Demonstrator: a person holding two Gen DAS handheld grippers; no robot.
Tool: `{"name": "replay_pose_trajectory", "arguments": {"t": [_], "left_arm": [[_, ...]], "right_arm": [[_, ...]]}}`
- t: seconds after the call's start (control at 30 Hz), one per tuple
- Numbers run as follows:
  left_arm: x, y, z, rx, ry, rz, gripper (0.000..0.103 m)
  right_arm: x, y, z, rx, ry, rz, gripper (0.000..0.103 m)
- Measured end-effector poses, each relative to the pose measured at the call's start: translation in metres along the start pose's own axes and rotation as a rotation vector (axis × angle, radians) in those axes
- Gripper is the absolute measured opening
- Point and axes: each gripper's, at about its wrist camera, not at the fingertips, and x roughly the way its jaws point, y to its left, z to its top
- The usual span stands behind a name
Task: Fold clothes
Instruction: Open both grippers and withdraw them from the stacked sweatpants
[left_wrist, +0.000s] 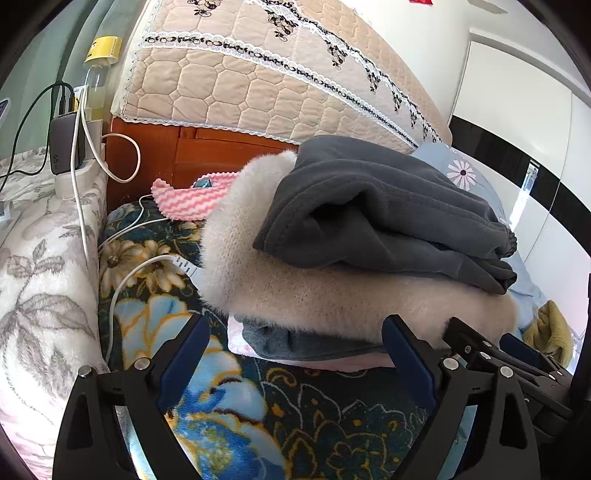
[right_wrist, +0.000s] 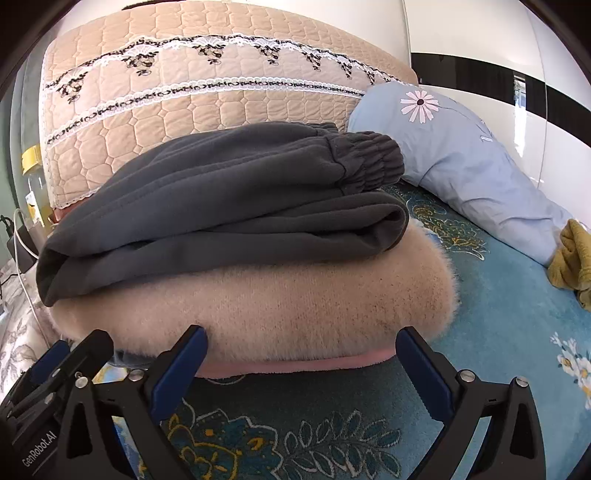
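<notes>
A stack of folded clothes sits on the bed. On top lie folded dark grey sweatpants (left_wrist: 373, 210) (right_wrist: 229, 199), on a fluffy cream sweater (left_wrist: 332, 295) (right_wrist: 258, 310). Under it show a grey-blue garment (left_wrist: 291, 341) and a pink one (right_wrist: 303, 365). My left gripper (left_wrist: 295, 339) is open and empty, just in front of the stack's left part. My right gripper (right_wrist: 303, 350) is open and empty, its fingertips at the stack's front edge. The right gripper also shows in the left wrist view (left_wrist: 513, 350).
The floral blue blanket (right_wrist: 480, 332) covers the bed. A quilted beige headboard cover (left_wrist: 258, 74) stands behind. A light blue pillow (right_wrist: 461, 158) and a yellow cloth (right_wrist: 572, 258) lie right. A pink wavy cloth (left_wrist: 184, 201), white cables (left_wrist: 122, 273) and chargers (left_wrist: 64, 144) lie left.
</notes>
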Motion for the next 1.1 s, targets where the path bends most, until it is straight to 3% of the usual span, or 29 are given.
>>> {"name": "replay_pose_trajectory", "arguments": {"t": [0.33, 1.1], "left_arm": [[0.003, -0.005, -0.003, 0.082, 0.012, 0.067, 0.095], [0.012, 0.002, -0.004, 0.058, 0.008, 0.043, 0.095]], "right_arm": [[0.001, -0.004, 0.000, 0.014, -0.006, 0.008, 0.103], [-0.001, -0.002, -0.001, 0.027, -0.021, -0.002, 0.103]]}}
